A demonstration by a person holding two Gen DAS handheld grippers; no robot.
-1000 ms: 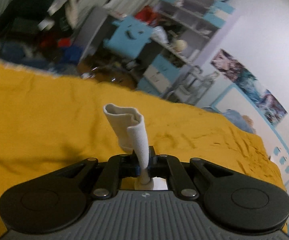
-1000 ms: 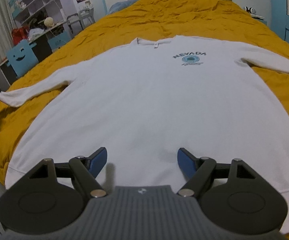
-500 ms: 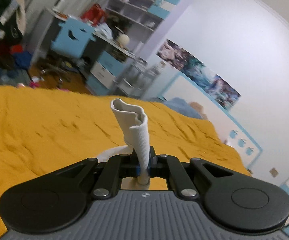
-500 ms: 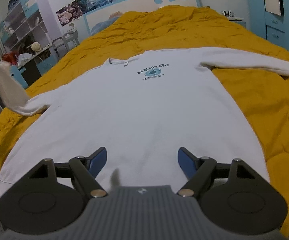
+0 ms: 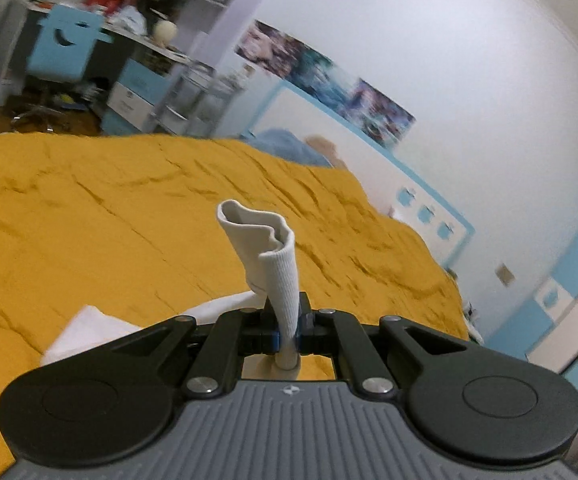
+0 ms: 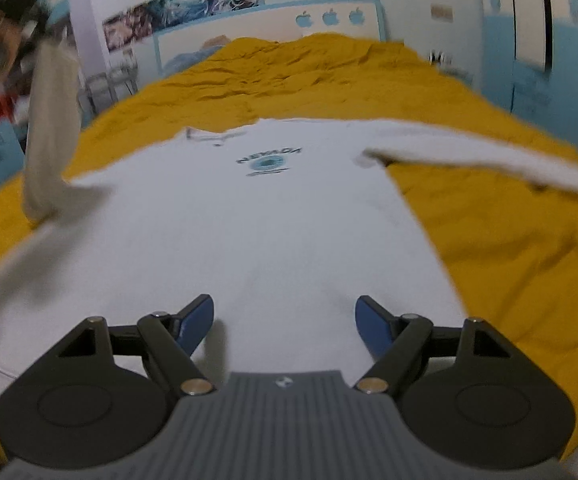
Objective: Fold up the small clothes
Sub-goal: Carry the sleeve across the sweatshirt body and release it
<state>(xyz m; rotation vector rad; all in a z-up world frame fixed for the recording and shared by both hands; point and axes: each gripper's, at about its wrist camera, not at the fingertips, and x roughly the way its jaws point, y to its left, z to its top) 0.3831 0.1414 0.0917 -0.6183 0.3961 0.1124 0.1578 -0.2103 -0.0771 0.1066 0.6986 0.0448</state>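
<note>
Under both of our claws lies the yellow bedcover (image 6: 489,240), wrinkled, and it reaches far ahead up to the white and blue headboard (image 6: 273,28). On the bedcover, directly in front of our right claw (image 6: 285,320), the white sweatshirt (image 6: 249,220) is spread flat with its printed front upward, the collar at the far end and the bottom hem nearest to us. Its right sleeve (image 6: 489,160) lies stretched out over the cover to the right of this claw. Its left sleeve (image 6: 49,128) rises from the shoulder, up and to the left of the right claw, where it hangs blurred in the air. Our right claw stands wide open above the lower part of the sweatshirt, and nothing is between its blue pads (image 6: 197,316). Our left claw (image 5: 287,330) is closed tightly on the ribbed cuff (image 5: 265,248) of the left sleeve. The cuff stands up straight in front of this claw with its opening on top, and a piece of white cloth shows below it, to the left.
</note>
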